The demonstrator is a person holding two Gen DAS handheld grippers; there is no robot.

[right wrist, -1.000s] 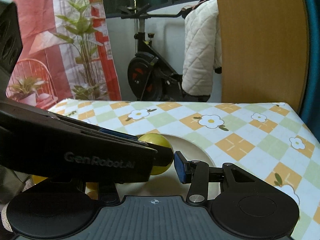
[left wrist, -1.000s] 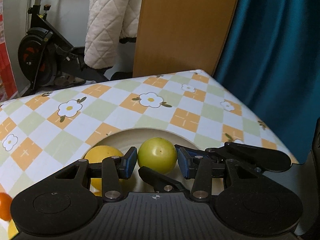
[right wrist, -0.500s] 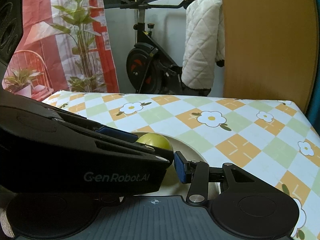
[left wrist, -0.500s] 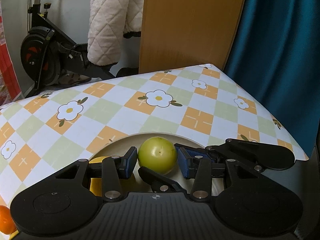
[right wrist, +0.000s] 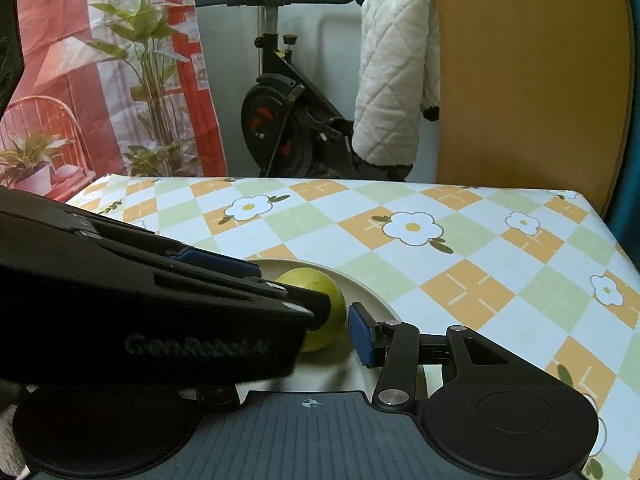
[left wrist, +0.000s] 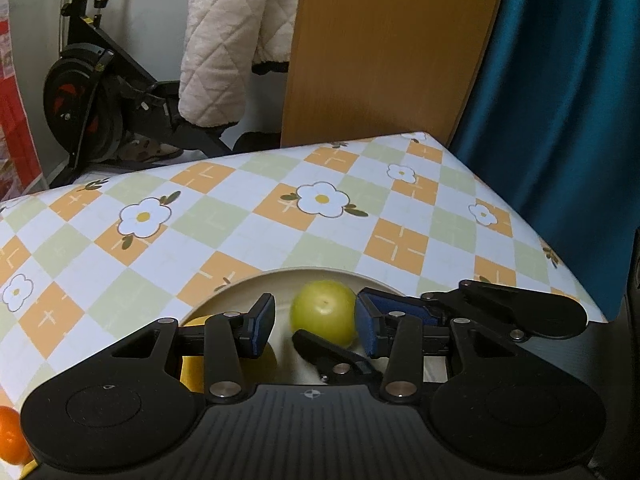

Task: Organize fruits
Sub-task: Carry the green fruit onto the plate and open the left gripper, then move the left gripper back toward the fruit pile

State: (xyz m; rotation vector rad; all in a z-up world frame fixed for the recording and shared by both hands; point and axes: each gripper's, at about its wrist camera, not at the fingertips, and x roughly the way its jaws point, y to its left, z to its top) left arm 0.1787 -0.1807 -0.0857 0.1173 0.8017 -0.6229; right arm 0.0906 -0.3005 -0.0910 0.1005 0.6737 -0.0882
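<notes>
A green round fruit (left wrist: 323,312) lies in a cream plate (left wrist: 240,285) on the checked flower tablecloth. My left gripper (left wrist: 315,330) is open around it: a gap shows at the left pad, while the right pad sits close to the fruit. From the right, the right gripper's fingers (left wrist: 500,306) reach in at the same fruit. In the right wrist view the green fruit (right wrist: 320,312) sits just left of the blue right pad, not pressed. My right gripper (right wrist: 309,336) has its jaws opening; its left finger is hidden behind the left gripper. A yellow fruit (left wrist: 191,368) lies partly behind my left finger.
An orange fruit (left wrist: 10,432) shows at the lower left edge. The table's far edge and right corner (left wrist: 424,136) are near a wooden panel (left wrist: 384,48) and a teal curtain (left wrist: 568,80). An exercise bike (right wrist: 280,120) with a white quilted jacket stands behind the table.
The green fruit nearly filled the space between my left pads; now it looks smaller, with a gap at the left pad. The yellow fruit is more hidden behind my left finger.
</notes>
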